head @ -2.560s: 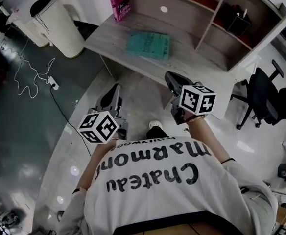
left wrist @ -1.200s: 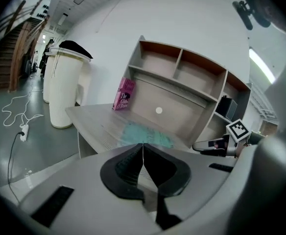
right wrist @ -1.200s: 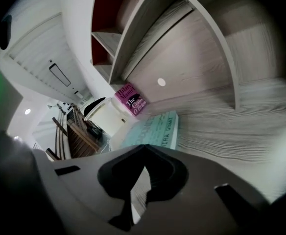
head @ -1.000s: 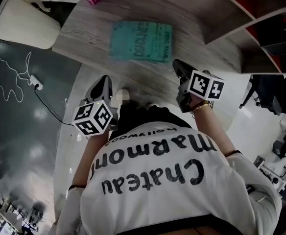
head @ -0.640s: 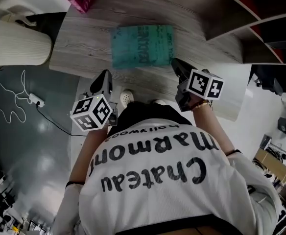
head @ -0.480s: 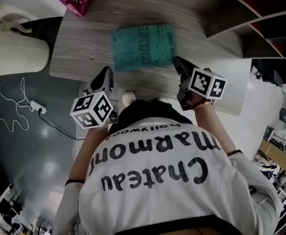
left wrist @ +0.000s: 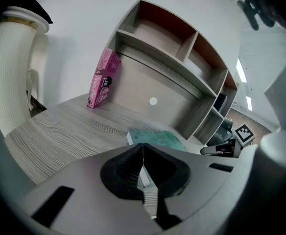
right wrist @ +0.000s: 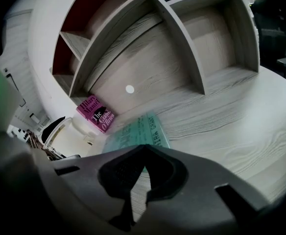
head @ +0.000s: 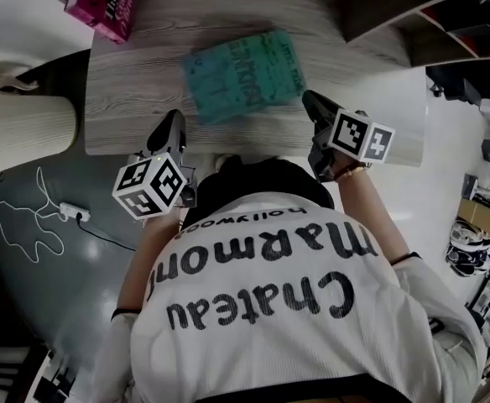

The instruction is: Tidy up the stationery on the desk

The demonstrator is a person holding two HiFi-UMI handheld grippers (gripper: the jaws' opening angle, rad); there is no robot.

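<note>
White ribbed bin (head: 18,133) off the tabletop's (head: 144,82) left edge, on the floor; cable and power strip (head: 70,213) lying near it.

Pink book (head: 102,5) at far-left corner of tabletop, standing on edge, tilted back against the shelf unit's (left wrist: 182,58) back panel, per left gripper view (left wrist: 103,80).

Left tongs (head: 175,117) over the near edge of tabletop, left of the teal book (head: 245,74), not touching it. Jaws fully together, nothing between them (left wrist: 142,148).

Teal book flat on tabletop, roughly mid-width, close to the near edge, slightly skewed to that edge. Sits between the two tongs' tips. Seen just past the jaw line in both gripper views (left wrist: 155,137) (right wrist: 133,131).

Right tongs (head: 310,99) at the near edge too, tip just beside the book's near-right corner; contact not resolvable. Jaws closed tight, empty (right wrist: 144,148). Also visible from left gripper view, off to the right (left wrist: 226,150).

Shelf unit along the far edge, compartments running to the right (right wrist: 133,33).
</note>
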